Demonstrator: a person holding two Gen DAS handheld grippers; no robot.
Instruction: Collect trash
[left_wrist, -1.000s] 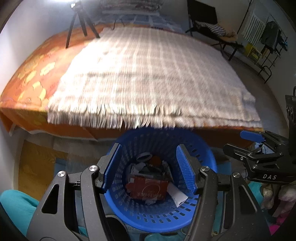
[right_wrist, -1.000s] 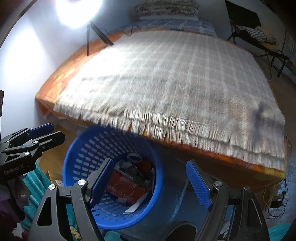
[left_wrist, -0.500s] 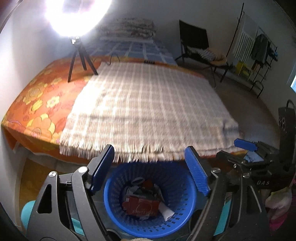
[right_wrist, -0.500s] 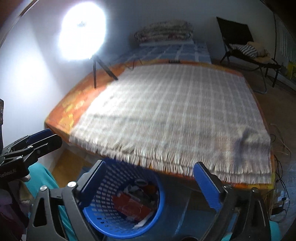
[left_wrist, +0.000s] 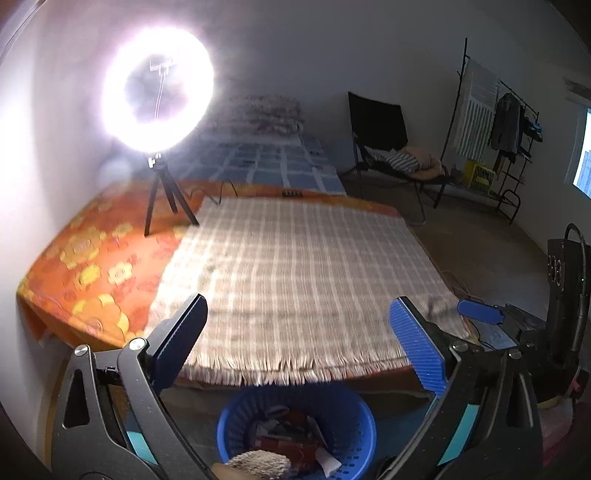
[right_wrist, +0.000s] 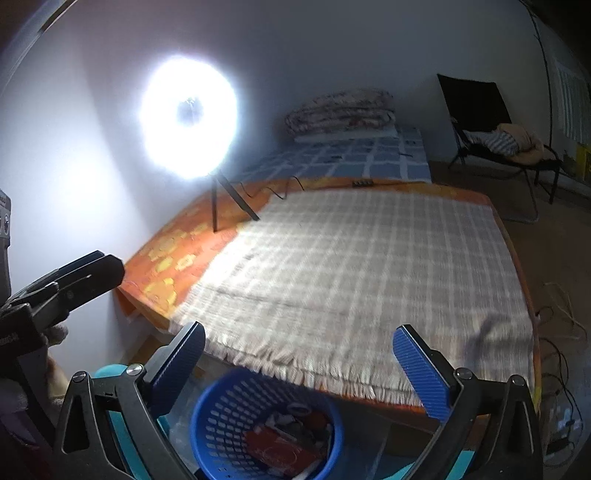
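Both claws have lifted up and back from the basket (left_wrist: 295, 424) in the last second. A second ago the left claw (left_wrist: 295, 350) was right down over the rim; now it looks out across the bed, jaws spread wide, nothing between them. Right claw (right_wrist: 299, 373) same: wide open, empty, raised.

Basket sits on the floor at the foot of the bed, just under the fringed edge of the checked blanket (left_wrist: 295, 277). Trash (right_wrist: 288, 439) is inside it: a red carton, scraps of paper, some darker bits.

Blanket looks bare, as does the orange sheet (left_wrist: 92, 266) beside it; only the ring light (left_wrist: 159, 92) on its tripod stands there. My read: drop-off done, no visible trash left on the bed. Frames are motion-blurred, so small scraps could be missed.
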